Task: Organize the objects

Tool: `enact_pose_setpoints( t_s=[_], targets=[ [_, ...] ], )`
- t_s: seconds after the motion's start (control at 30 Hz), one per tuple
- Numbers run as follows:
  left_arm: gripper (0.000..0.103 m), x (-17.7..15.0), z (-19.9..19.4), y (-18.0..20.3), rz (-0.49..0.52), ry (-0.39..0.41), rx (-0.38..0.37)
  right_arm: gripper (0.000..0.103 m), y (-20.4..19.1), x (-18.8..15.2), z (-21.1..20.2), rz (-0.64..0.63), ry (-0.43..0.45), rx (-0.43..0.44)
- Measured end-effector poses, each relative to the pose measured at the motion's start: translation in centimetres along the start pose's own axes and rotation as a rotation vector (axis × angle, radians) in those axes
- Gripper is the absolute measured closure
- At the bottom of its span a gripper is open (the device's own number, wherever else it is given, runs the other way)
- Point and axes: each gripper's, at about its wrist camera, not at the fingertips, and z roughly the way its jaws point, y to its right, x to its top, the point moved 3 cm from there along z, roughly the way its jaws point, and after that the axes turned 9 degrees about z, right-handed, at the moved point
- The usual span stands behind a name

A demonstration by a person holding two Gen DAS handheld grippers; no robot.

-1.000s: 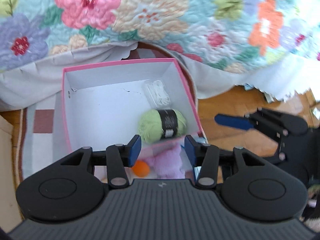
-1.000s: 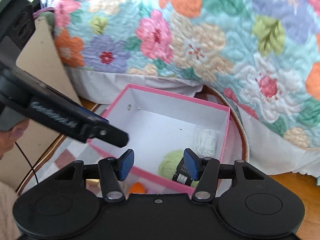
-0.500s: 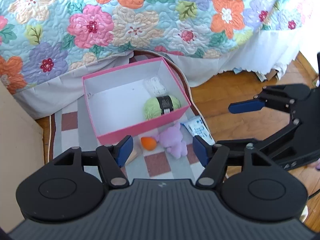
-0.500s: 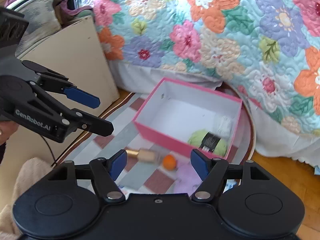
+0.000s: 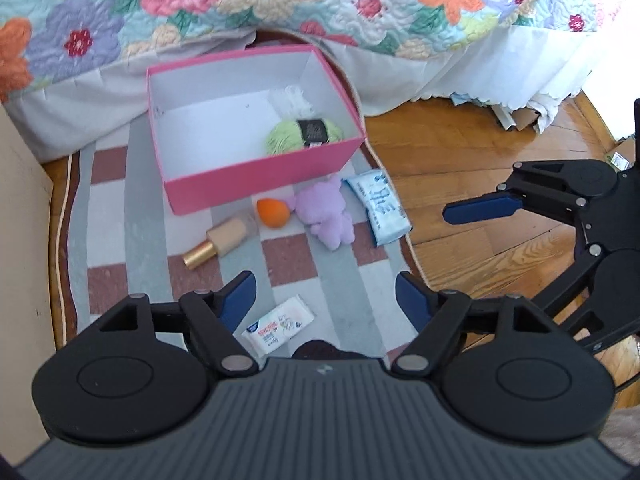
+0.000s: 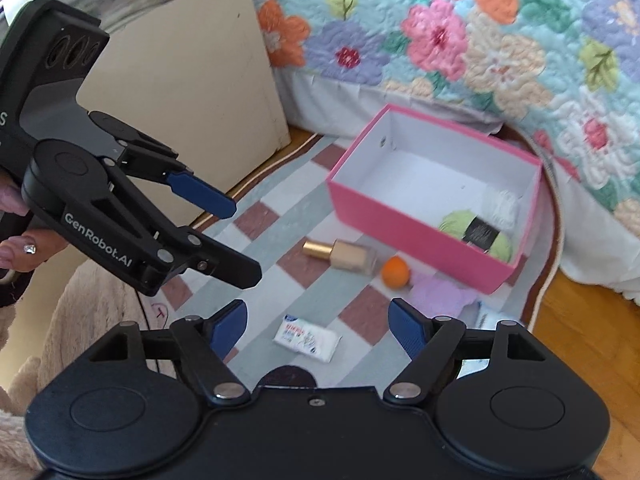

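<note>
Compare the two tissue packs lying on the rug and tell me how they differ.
The blue tissue pack lies at the rug's right edge beside the purple plush toy, near the pink box; the white tissue pack lies alone, nearer the left gripper. The blue tissue pack looks longer, with blue print; the white tissue pack's print is red and blue. Both lie flat, outside the box.

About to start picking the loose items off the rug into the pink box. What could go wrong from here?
1. The foundation bottle lies on its side, so it may roll when nudged.
2. The orange ball touches the purple plush; grabbing one could shift the other.
3. The flat wipes pack may snag the rug.
</note>
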Motion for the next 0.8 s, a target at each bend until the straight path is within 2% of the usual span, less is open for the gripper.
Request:
enact_pose_setpoints(
  t_s=[0.27,0.47,0.53,0.63,0.8],
  targets=[
    [0.026,-3.2,5.4,-3.0,-0.094,-0.107,-0.007,0.021,0.0,-2.1,5.2,0.119,-0.038,0.029],
    [0.026,-5.3,9.4,-4.8,-0.13,-0.144,0.01,0.021,-0.1,-4.5,10.4,0.135,-0.084,0.051],
    [0.026,-6.0,10.8,-5.3,-0.146,-0.157,0.02,0.021,0.2,-5.5,12.7,0.131,-0.104,0.028],
    [0.026,-7.0,13.1,-6.4,-0.207,-0.201,0.037,0.021,0.5,-6.7,15.6,0.127,-0.131,-0.067],
    [0.026,-8.5,15.6,-8.0,-0.297,-0.227,0.022,0.021,1.6,-8.1,18.5,0.166,-0.162,-0.081]
  ],
)
